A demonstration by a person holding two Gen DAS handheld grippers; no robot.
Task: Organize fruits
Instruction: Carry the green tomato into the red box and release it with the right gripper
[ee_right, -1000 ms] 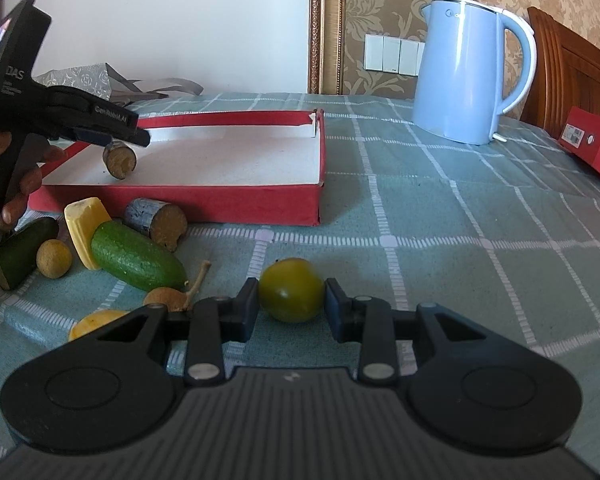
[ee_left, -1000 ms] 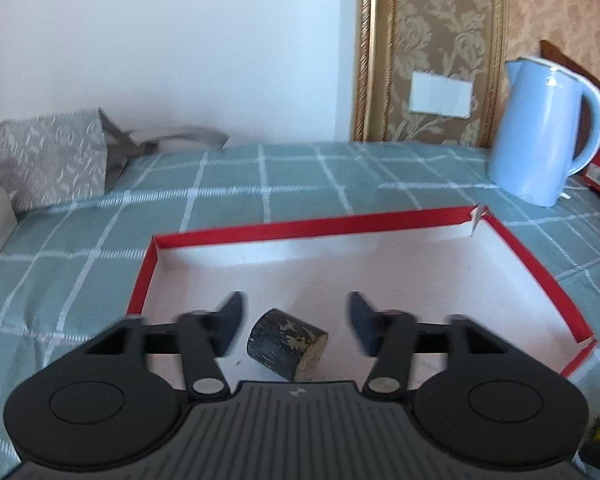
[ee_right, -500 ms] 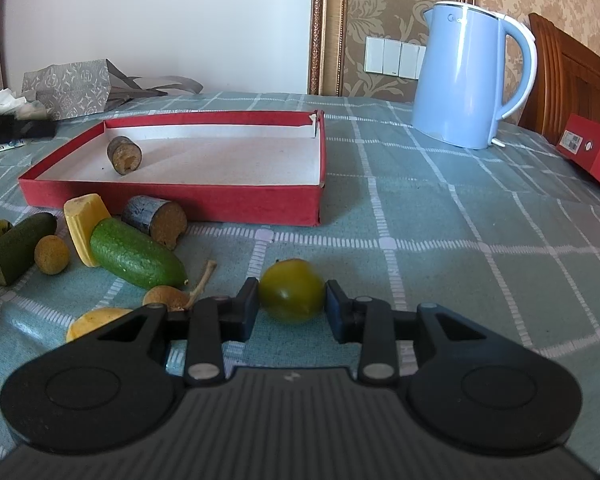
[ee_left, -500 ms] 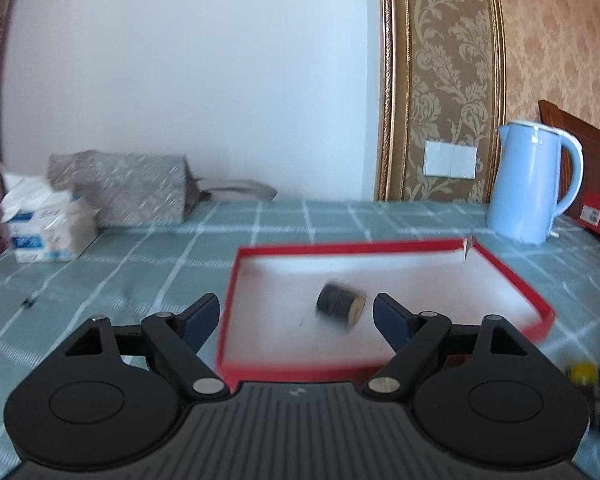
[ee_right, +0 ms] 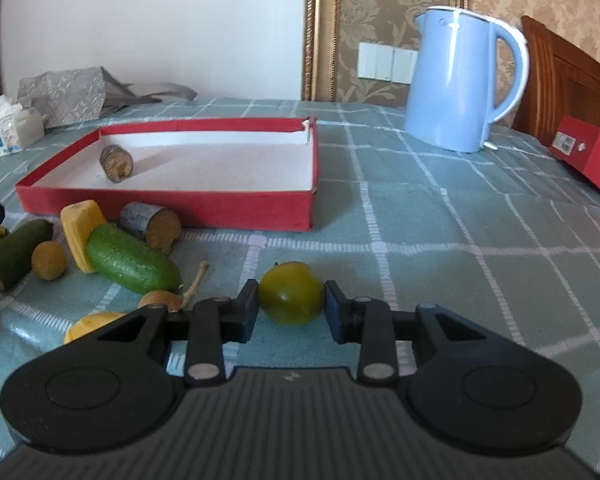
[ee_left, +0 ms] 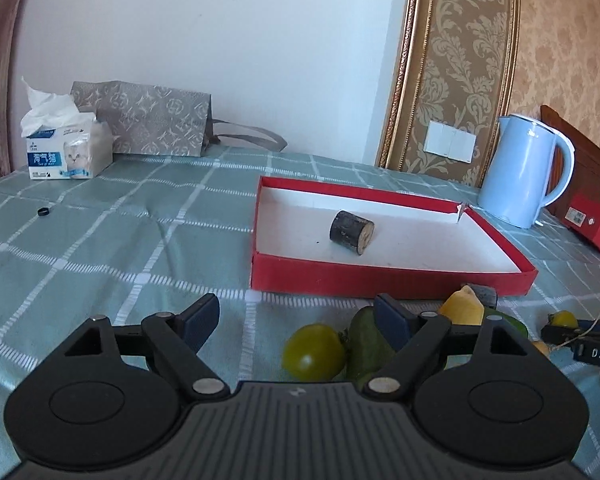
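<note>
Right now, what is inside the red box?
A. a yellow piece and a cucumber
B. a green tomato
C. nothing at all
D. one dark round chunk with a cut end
D. Only the dark round chunk lies on the white floor of the red box; the other fruits are outside it on the tablecloth.

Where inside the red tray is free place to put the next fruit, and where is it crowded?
The red tray holds only one dark cut piece near its left wall; the white floor from there to its right wall is bare. The cloth before its left front is crowded with fruits, including a green cucumber.
</note>
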